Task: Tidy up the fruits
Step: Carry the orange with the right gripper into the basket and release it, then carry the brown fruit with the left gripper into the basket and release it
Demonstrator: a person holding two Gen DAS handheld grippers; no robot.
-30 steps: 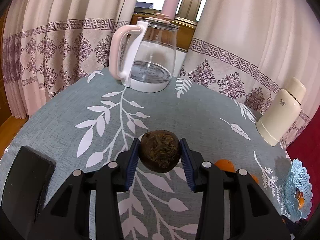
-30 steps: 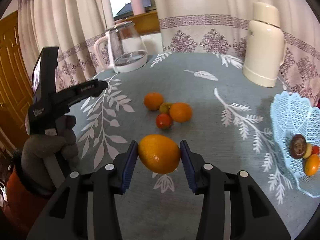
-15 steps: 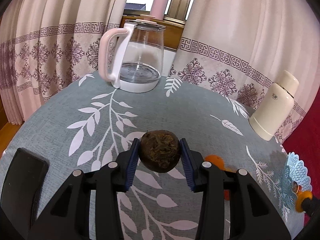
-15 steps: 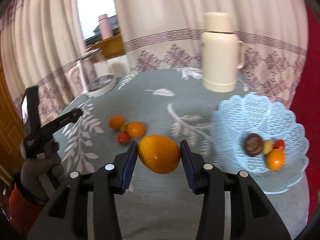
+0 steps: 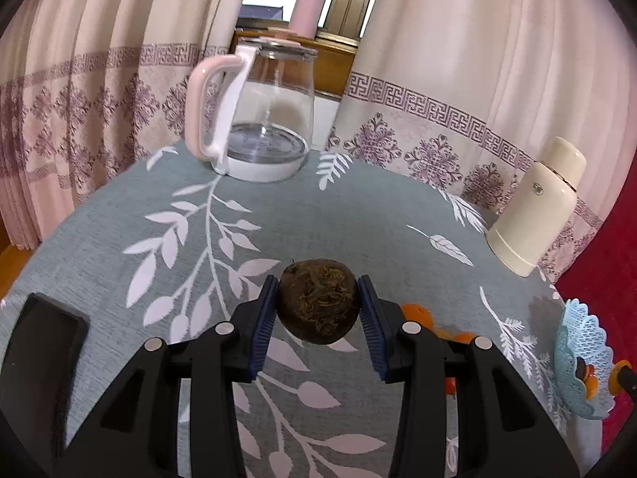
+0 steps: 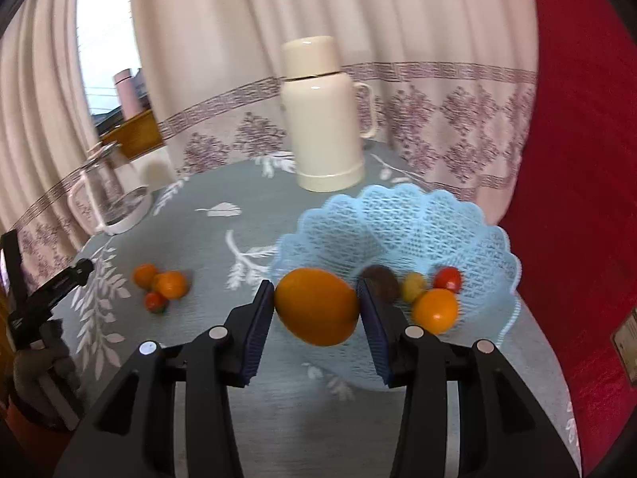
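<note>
The right gripper (image 6: 317, 307) is clamped on an orange (image 6: 316, 306), which is carried above the table. The blue basket (image 6: 418, 219) is seen directly ahead of the jaws and slightly to their right, near the right edge of the table; its near rim is just past the fruit. The long axis of the orange lies across the jaws. In the basket a dark fruit (image 6: 382, 279), a yellow one, a small red one and a smaller orange (image 6: 434, 310) are already placed.

The left gripper (image 5: 317, 306) is closed on a dark round fruit (image 5: 317, 306) and is held much further from the basket, which is seen at the far right of its view. It is judged that the right hand delivers first.

A grey tablecloth (image 5: 358, 215) with white leaves covers the table. At its far edge a glass kettle (image 5: 258, 119) and a cream thermos (image 6: 324, 119) stand before curtains. Some fruits (image 6: 161, 286) are left loose near the middle.
</note>
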